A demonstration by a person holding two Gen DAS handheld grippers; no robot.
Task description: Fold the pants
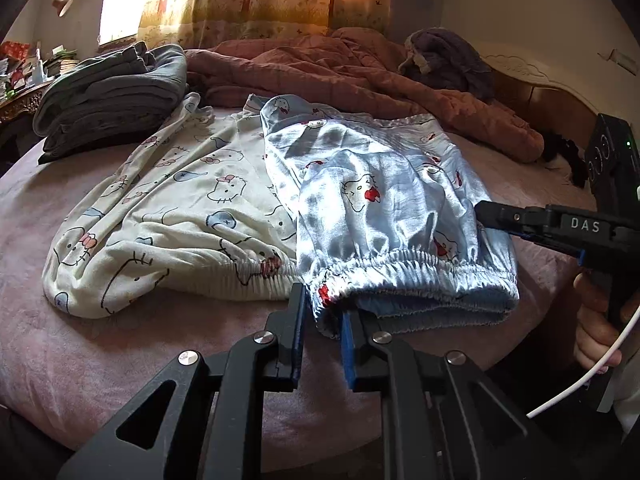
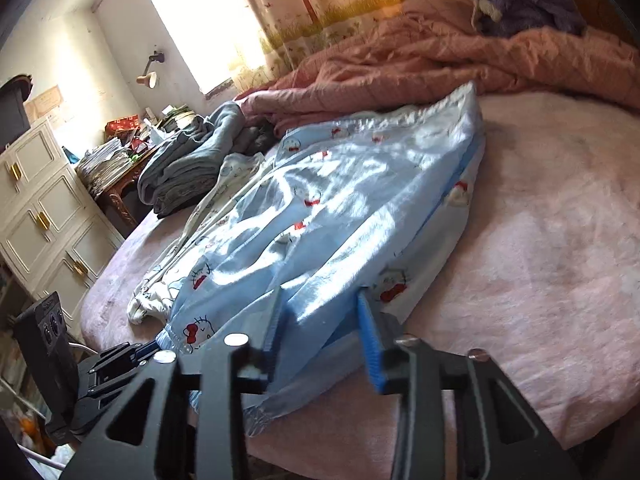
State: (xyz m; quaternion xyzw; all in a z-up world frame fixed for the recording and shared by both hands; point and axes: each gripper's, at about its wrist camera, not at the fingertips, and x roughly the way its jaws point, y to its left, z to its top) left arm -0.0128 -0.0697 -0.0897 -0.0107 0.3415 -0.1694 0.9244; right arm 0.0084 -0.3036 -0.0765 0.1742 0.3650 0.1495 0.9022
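Shiny light-blue cartoon-cat pants (image 1: 380, 208) lie folded on the pink bed (image 1: 80, 340), elastic waistband towards me; they also show in the right wrist view (image 2: 340, 208). My left gripper (image 1: 322, 312) is open, its blue pads either side of the waistband's left corner, which hangs between them. My right gripper (image 2: 320, 312) is open with the pants' near edge lying between its fingers; it shows from the side in the left wrist view (image 1: 484, 212), its tip on the pants' right side.
White cat-print pants (image 1: 168, 216) lie left of the blue ones. A stack of folded grey clothes (image 1: 116, 96) sits at far left. A rumpled pink quilt (image 1: 360, 72) and purple plush (image 1: 444, 60) lie behind. A white cabinet (image 2: 44, 216) stands beside the bed.
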